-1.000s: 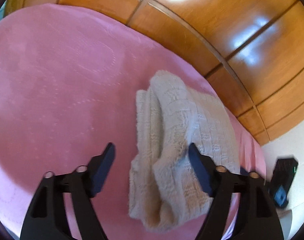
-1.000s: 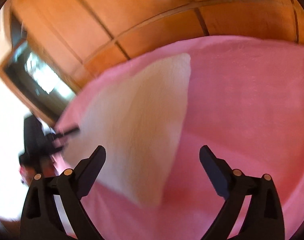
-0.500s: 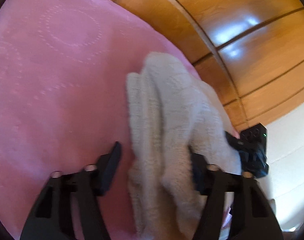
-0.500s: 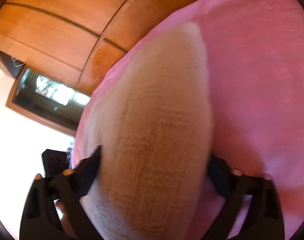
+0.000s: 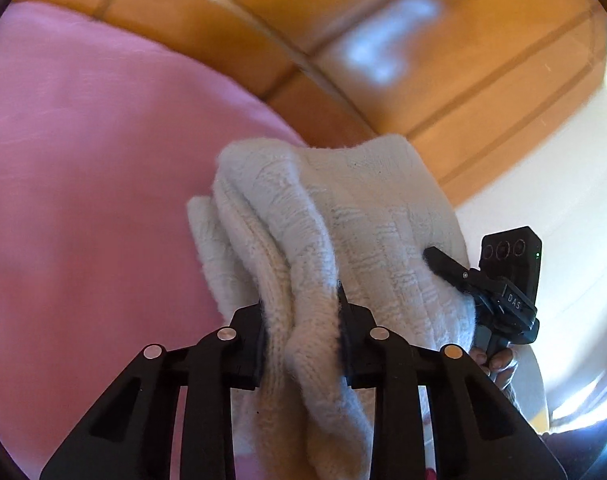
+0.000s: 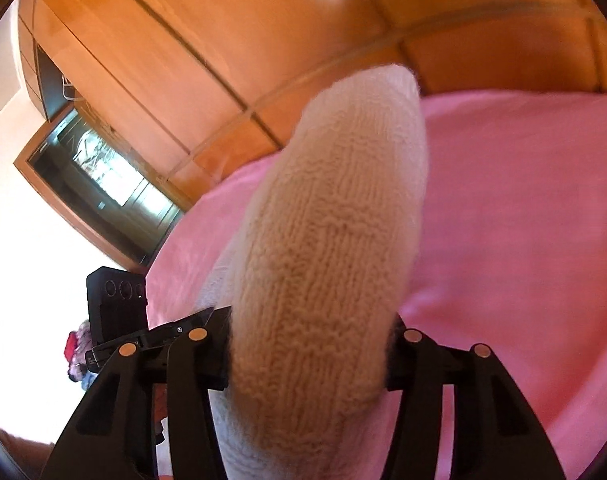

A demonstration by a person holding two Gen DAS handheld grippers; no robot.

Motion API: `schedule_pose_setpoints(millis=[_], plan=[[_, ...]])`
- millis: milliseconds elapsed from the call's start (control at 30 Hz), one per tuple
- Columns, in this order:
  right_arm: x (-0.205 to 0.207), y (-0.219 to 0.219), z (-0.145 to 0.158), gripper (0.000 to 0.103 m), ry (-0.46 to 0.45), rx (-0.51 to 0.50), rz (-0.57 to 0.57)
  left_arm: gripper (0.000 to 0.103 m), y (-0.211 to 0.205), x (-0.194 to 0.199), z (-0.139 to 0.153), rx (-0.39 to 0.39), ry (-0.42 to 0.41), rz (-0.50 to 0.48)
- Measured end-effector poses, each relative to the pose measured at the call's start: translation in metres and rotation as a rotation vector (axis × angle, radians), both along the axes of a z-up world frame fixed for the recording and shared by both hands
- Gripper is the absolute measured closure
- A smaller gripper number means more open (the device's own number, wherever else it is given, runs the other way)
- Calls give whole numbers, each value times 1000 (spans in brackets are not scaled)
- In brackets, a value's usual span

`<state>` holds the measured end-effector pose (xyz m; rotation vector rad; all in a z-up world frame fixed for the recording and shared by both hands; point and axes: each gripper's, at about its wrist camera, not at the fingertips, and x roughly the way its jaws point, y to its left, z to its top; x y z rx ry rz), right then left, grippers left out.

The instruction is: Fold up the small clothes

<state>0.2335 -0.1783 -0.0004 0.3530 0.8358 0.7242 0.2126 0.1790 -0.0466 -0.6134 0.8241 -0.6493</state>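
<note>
We hold the cream knit garment point(image 5: 367, 216) up off the pink bed point(image 5: 83, 184) between both tools. Our left gripper point(image 5: 301, 336) has its jaws drawn in close, and they have just been closing; a thick rolled fold of the knit is pinched between the pads, bulging out above and below them. From that grip the garment runs up and away in several stacked ridges, its far end standing against the wooden wardrobe point(image 5: 443, 80) behind the bed.

In the left wrist view our right gripper point(image 5: 455, 276) shows at the garment's right edge, one black finger point(image 5: 443, 262) pressed into the knit, with fingertips of the hand point(image 5: 499, 364) holding it just visible below.

In the right wrist view the right gripper point(image 6: 309, 344) has its jaws about half closed, also just narrowed, and a fat roll of the garment point(image 6: 331, 240) fills the space between them, pads pressing into both sides. The roll rises steeply in front of the camera and hides much of the bed point(image 6: 523, 220). The left gripper point(image 6: 155, 332) sits low at the left, just beside the garment's lower edge. Behind it are a dark window point(image 6: 103, 184) in a wooden frame and the wardrobe point(image 6: 263, 40).
</note>
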Motion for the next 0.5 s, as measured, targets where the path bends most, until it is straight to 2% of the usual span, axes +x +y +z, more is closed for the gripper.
schedule_pose_setpoints(millis=[133, 233, 300, 400, 467, 500], plan=[[-16, -69, 10, 53, -44, -27, -142, 76, -80, 15, 12, 9, -17, -119], [-22, -123, 2, 53, -24, -42, -269, 76, -142, 31, 15, 45, -16, -187], [-25, -148, -13, 52, 10, -93, -348, 76, -182, 39, 12, 123, -5, -219], [-28, -172, -51, 45, 102, -177, -436, 72, -229, 45, -3, 314, 5, -226], [-34, -180, -69, 37, 109, -169, -474, 58, -249, 41, -8, 428, -36, -212], [-36, -181, -72, 27, 97, -162, -495, 51, -252, 38, -8, 473, -59, -186]])
